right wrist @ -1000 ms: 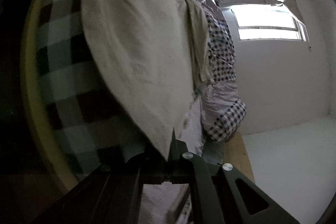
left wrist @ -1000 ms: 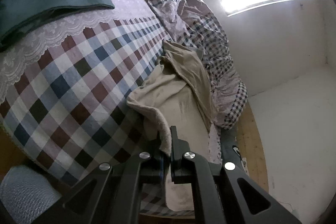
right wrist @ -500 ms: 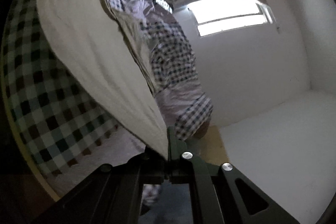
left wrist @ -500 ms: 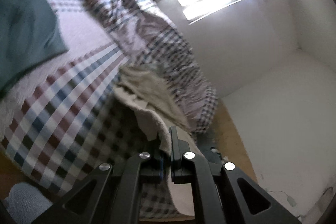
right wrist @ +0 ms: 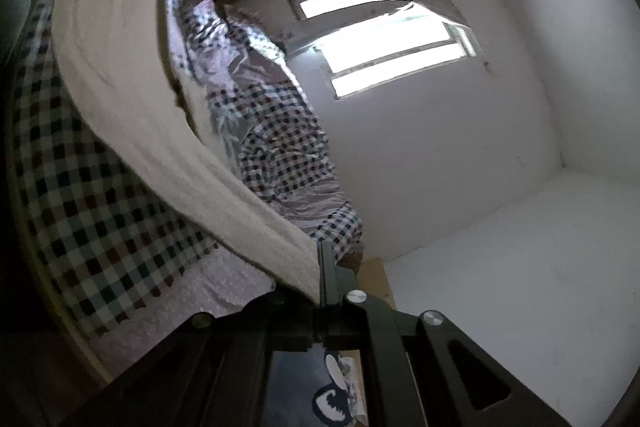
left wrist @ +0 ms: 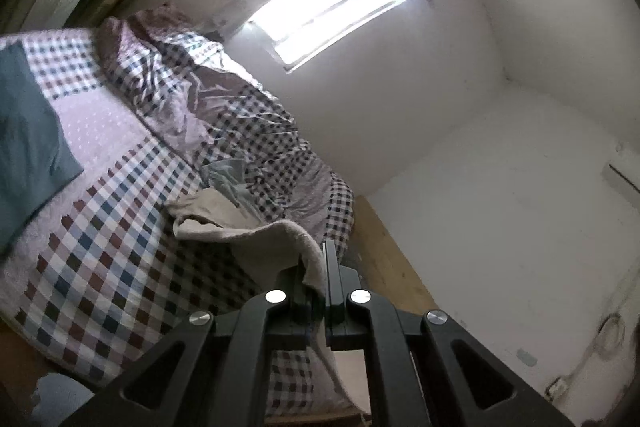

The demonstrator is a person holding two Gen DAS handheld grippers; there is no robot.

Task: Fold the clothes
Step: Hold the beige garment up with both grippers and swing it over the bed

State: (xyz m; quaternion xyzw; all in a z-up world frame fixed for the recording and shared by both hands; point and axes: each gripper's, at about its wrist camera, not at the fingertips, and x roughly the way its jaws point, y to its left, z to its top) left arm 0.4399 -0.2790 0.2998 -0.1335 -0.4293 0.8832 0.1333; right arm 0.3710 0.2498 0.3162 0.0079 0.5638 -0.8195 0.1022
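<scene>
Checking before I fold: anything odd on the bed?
Only the checked duvet, heaped and crumpled along the bed's window side. Both the left gripper and right gripper pinch the beige garment cleanly.

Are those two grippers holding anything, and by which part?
Yes. The left gripper and right gripper each pinch the beige garment at its edge.

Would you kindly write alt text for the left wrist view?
The left gripper is shut on an edge of a beige garment, which trails onto a checked bedspread. A rumpled duvet lies beyond it, under a bright window.
</scene>
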